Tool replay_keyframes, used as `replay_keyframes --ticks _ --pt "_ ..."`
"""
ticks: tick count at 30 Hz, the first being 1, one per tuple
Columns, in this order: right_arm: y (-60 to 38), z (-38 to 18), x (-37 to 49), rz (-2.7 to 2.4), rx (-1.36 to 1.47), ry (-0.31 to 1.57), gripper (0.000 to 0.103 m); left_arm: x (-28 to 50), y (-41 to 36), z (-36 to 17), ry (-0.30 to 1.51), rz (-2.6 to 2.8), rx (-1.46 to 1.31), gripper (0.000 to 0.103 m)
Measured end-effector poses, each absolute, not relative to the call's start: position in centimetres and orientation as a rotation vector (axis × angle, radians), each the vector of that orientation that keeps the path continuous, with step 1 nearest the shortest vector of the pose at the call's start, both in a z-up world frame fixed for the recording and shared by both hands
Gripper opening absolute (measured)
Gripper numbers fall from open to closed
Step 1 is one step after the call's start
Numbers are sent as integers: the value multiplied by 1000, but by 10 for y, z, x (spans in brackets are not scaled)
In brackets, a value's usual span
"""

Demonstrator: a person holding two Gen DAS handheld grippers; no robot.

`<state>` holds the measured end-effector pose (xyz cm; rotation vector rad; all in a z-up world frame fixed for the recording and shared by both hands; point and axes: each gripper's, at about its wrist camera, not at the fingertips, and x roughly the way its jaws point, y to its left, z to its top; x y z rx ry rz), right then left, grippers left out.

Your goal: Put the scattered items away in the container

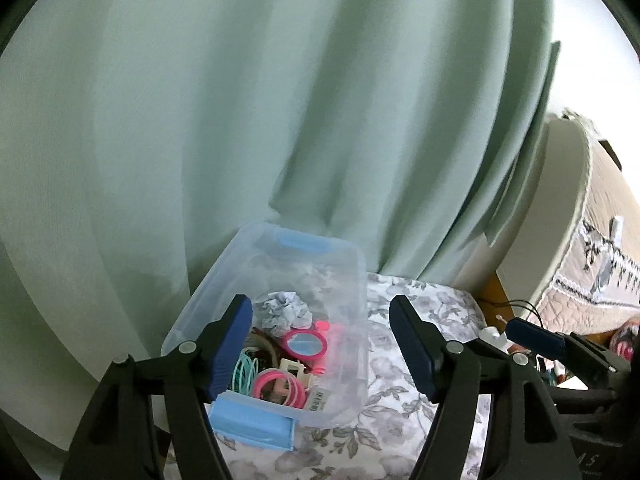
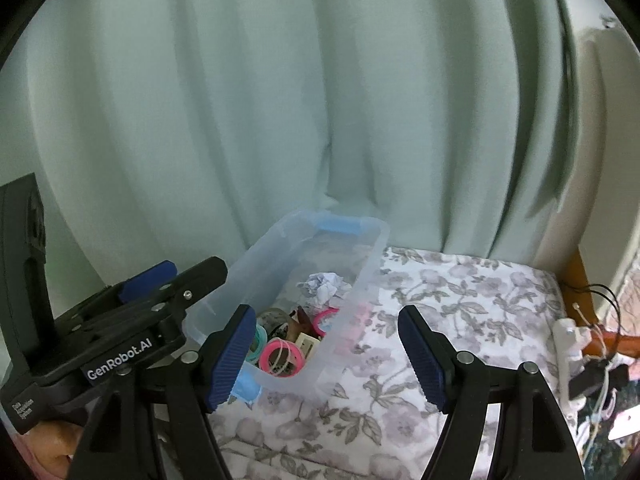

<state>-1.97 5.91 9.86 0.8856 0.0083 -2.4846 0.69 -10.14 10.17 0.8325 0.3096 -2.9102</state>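
A clear plastic container (image 1: 348, 360) with blue latches stands on a floral cloth (image 1: 400, 432). Inside lie pink rings (image 1: 280, 390), green rings (image 1: 244, 376), a pink round mirror (image 1: 306, 344), a crumpled white scrunchie (image 1: 286, 310) and a cream clip (image 1: 292, 368). My left gripper (image 1: 320, 350) hangs open just above the container's near end, nothing between its fingers. In the right wrist view the container (image 2: 360, 284) sits ahead to the left, the pink rings (image 2: 280, 358) showing. My right gripper (image 2: 326, 358) is open over the container's right wall and holds nothing. The left gripper (image 2: 160, 280) appears at left.
A pale green curtain (image 1: 280, 120) hangs right behind the container. A quilted bed edge (image 1: 592, 240) and wooden frame (image 2: 580, 280) lie to the right, with cables and a white plug (image 2: 570, 340). A hand (image 2: 56, 448) holds the left gripper's body at lower left.
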Motion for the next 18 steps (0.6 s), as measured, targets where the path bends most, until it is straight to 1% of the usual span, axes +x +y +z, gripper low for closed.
replay_keyframes --ticks 3,8,12,18 --pt "70 100 -18 -2495 913 -28 77 10 -90 106 272 -2915 830 78" --pt "87 102 -12 -2508 946 -65 78 16 -72 114 213 -2923 828 80" --pt "97 101 -9 -2514 963 -85 78 18 -65 115 213 -2919 826 87" --pt "111 99 -7 -2509 979 -128 80 18 -56 114 211 -2925 854 90"
